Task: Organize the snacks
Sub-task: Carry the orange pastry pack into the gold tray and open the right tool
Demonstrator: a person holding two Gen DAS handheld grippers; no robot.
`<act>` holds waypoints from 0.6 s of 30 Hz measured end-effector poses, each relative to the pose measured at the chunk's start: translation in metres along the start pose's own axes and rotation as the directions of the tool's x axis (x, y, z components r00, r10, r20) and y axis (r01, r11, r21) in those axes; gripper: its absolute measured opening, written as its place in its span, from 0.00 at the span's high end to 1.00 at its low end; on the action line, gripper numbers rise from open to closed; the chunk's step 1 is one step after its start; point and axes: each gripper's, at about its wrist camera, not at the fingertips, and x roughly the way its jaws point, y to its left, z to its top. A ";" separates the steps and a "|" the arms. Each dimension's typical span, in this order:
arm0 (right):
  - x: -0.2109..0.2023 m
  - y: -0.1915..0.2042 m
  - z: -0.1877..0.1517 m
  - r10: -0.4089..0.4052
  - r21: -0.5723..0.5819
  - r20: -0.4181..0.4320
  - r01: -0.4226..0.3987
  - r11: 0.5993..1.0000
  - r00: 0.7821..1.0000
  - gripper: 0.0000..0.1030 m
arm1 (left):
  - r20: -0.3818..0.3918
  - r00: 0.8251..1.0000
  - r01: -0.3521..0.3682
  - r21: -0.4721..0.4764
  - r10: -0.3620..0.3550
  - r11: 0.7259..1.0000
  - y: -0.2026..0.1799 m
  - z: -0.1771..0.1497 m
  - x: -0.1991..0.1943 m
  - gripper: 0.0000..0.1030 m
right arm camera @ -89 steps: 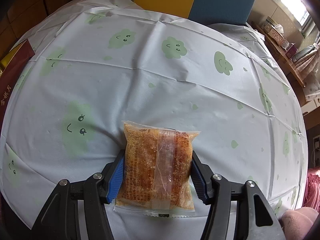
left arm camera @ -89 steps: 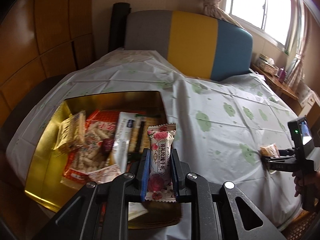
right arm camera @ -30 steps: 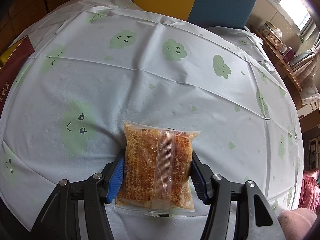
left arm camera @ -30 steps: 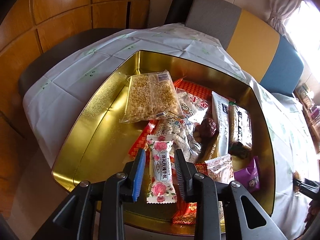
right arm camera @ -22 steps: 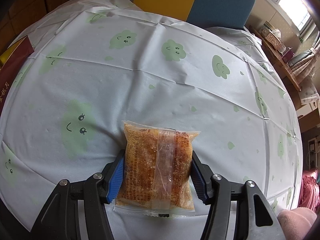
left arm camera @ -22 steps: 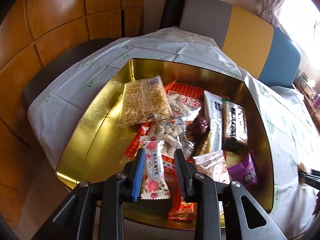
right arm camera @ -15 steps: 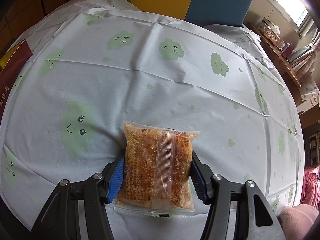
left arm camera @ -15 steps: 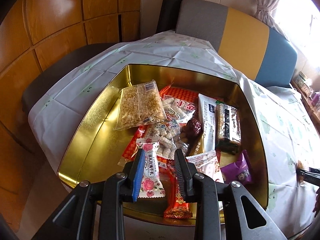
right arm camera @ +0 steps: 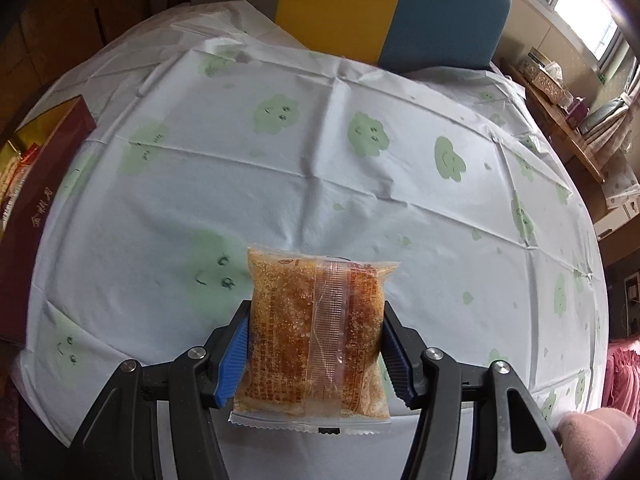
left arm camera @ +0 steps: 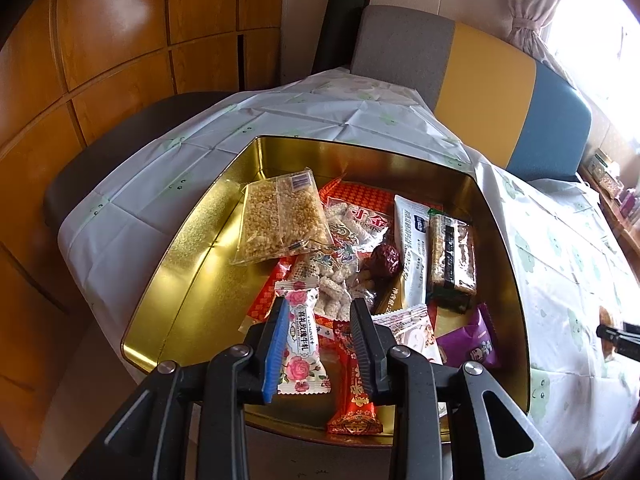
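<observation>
Left wrist view: left tool (left arm camera: 320, 344), jaws parted, has let the rose-print candy (left arm camera: 302, 344) drop into the gold tin (left arm camera: 188, 264) at 6 o'clock. Right tool (right arm camera: 316, 344) pinches the orange snack pack (right arm camera: 316, 332), lifted off the desk (right arm camera: 320, 160), likely next.

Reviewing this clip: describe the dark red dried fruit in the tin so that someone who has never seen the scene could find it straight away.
Start at the gold tin on the cloud-print tablecloth. Near the middle of its snack pile, just left of the long white packet, lies the dried date. It is the only dark red, wrinkled, rounded thing there; its neighbours are all flat printed or clear packets.
</observation>
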 end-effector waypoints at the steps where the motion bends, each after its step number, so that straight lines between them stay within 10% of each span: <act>1: -0.004 0.007 0.004 0.020 -0.010 0.016 -0.019 1.000 1.000 0.41 | 0.001 1.000 -0.002 -0.002 0.002 1.000 0.000 0.001 0.000 0.69; 18: -0.069 0.243 0.053 0.456 -0.386 0.066 -0.399 0.832 0.888 0.41 | 0.036 0.995 -0.087 -0.094 0.091 0.992 0.039 0.013 -0.006 0.69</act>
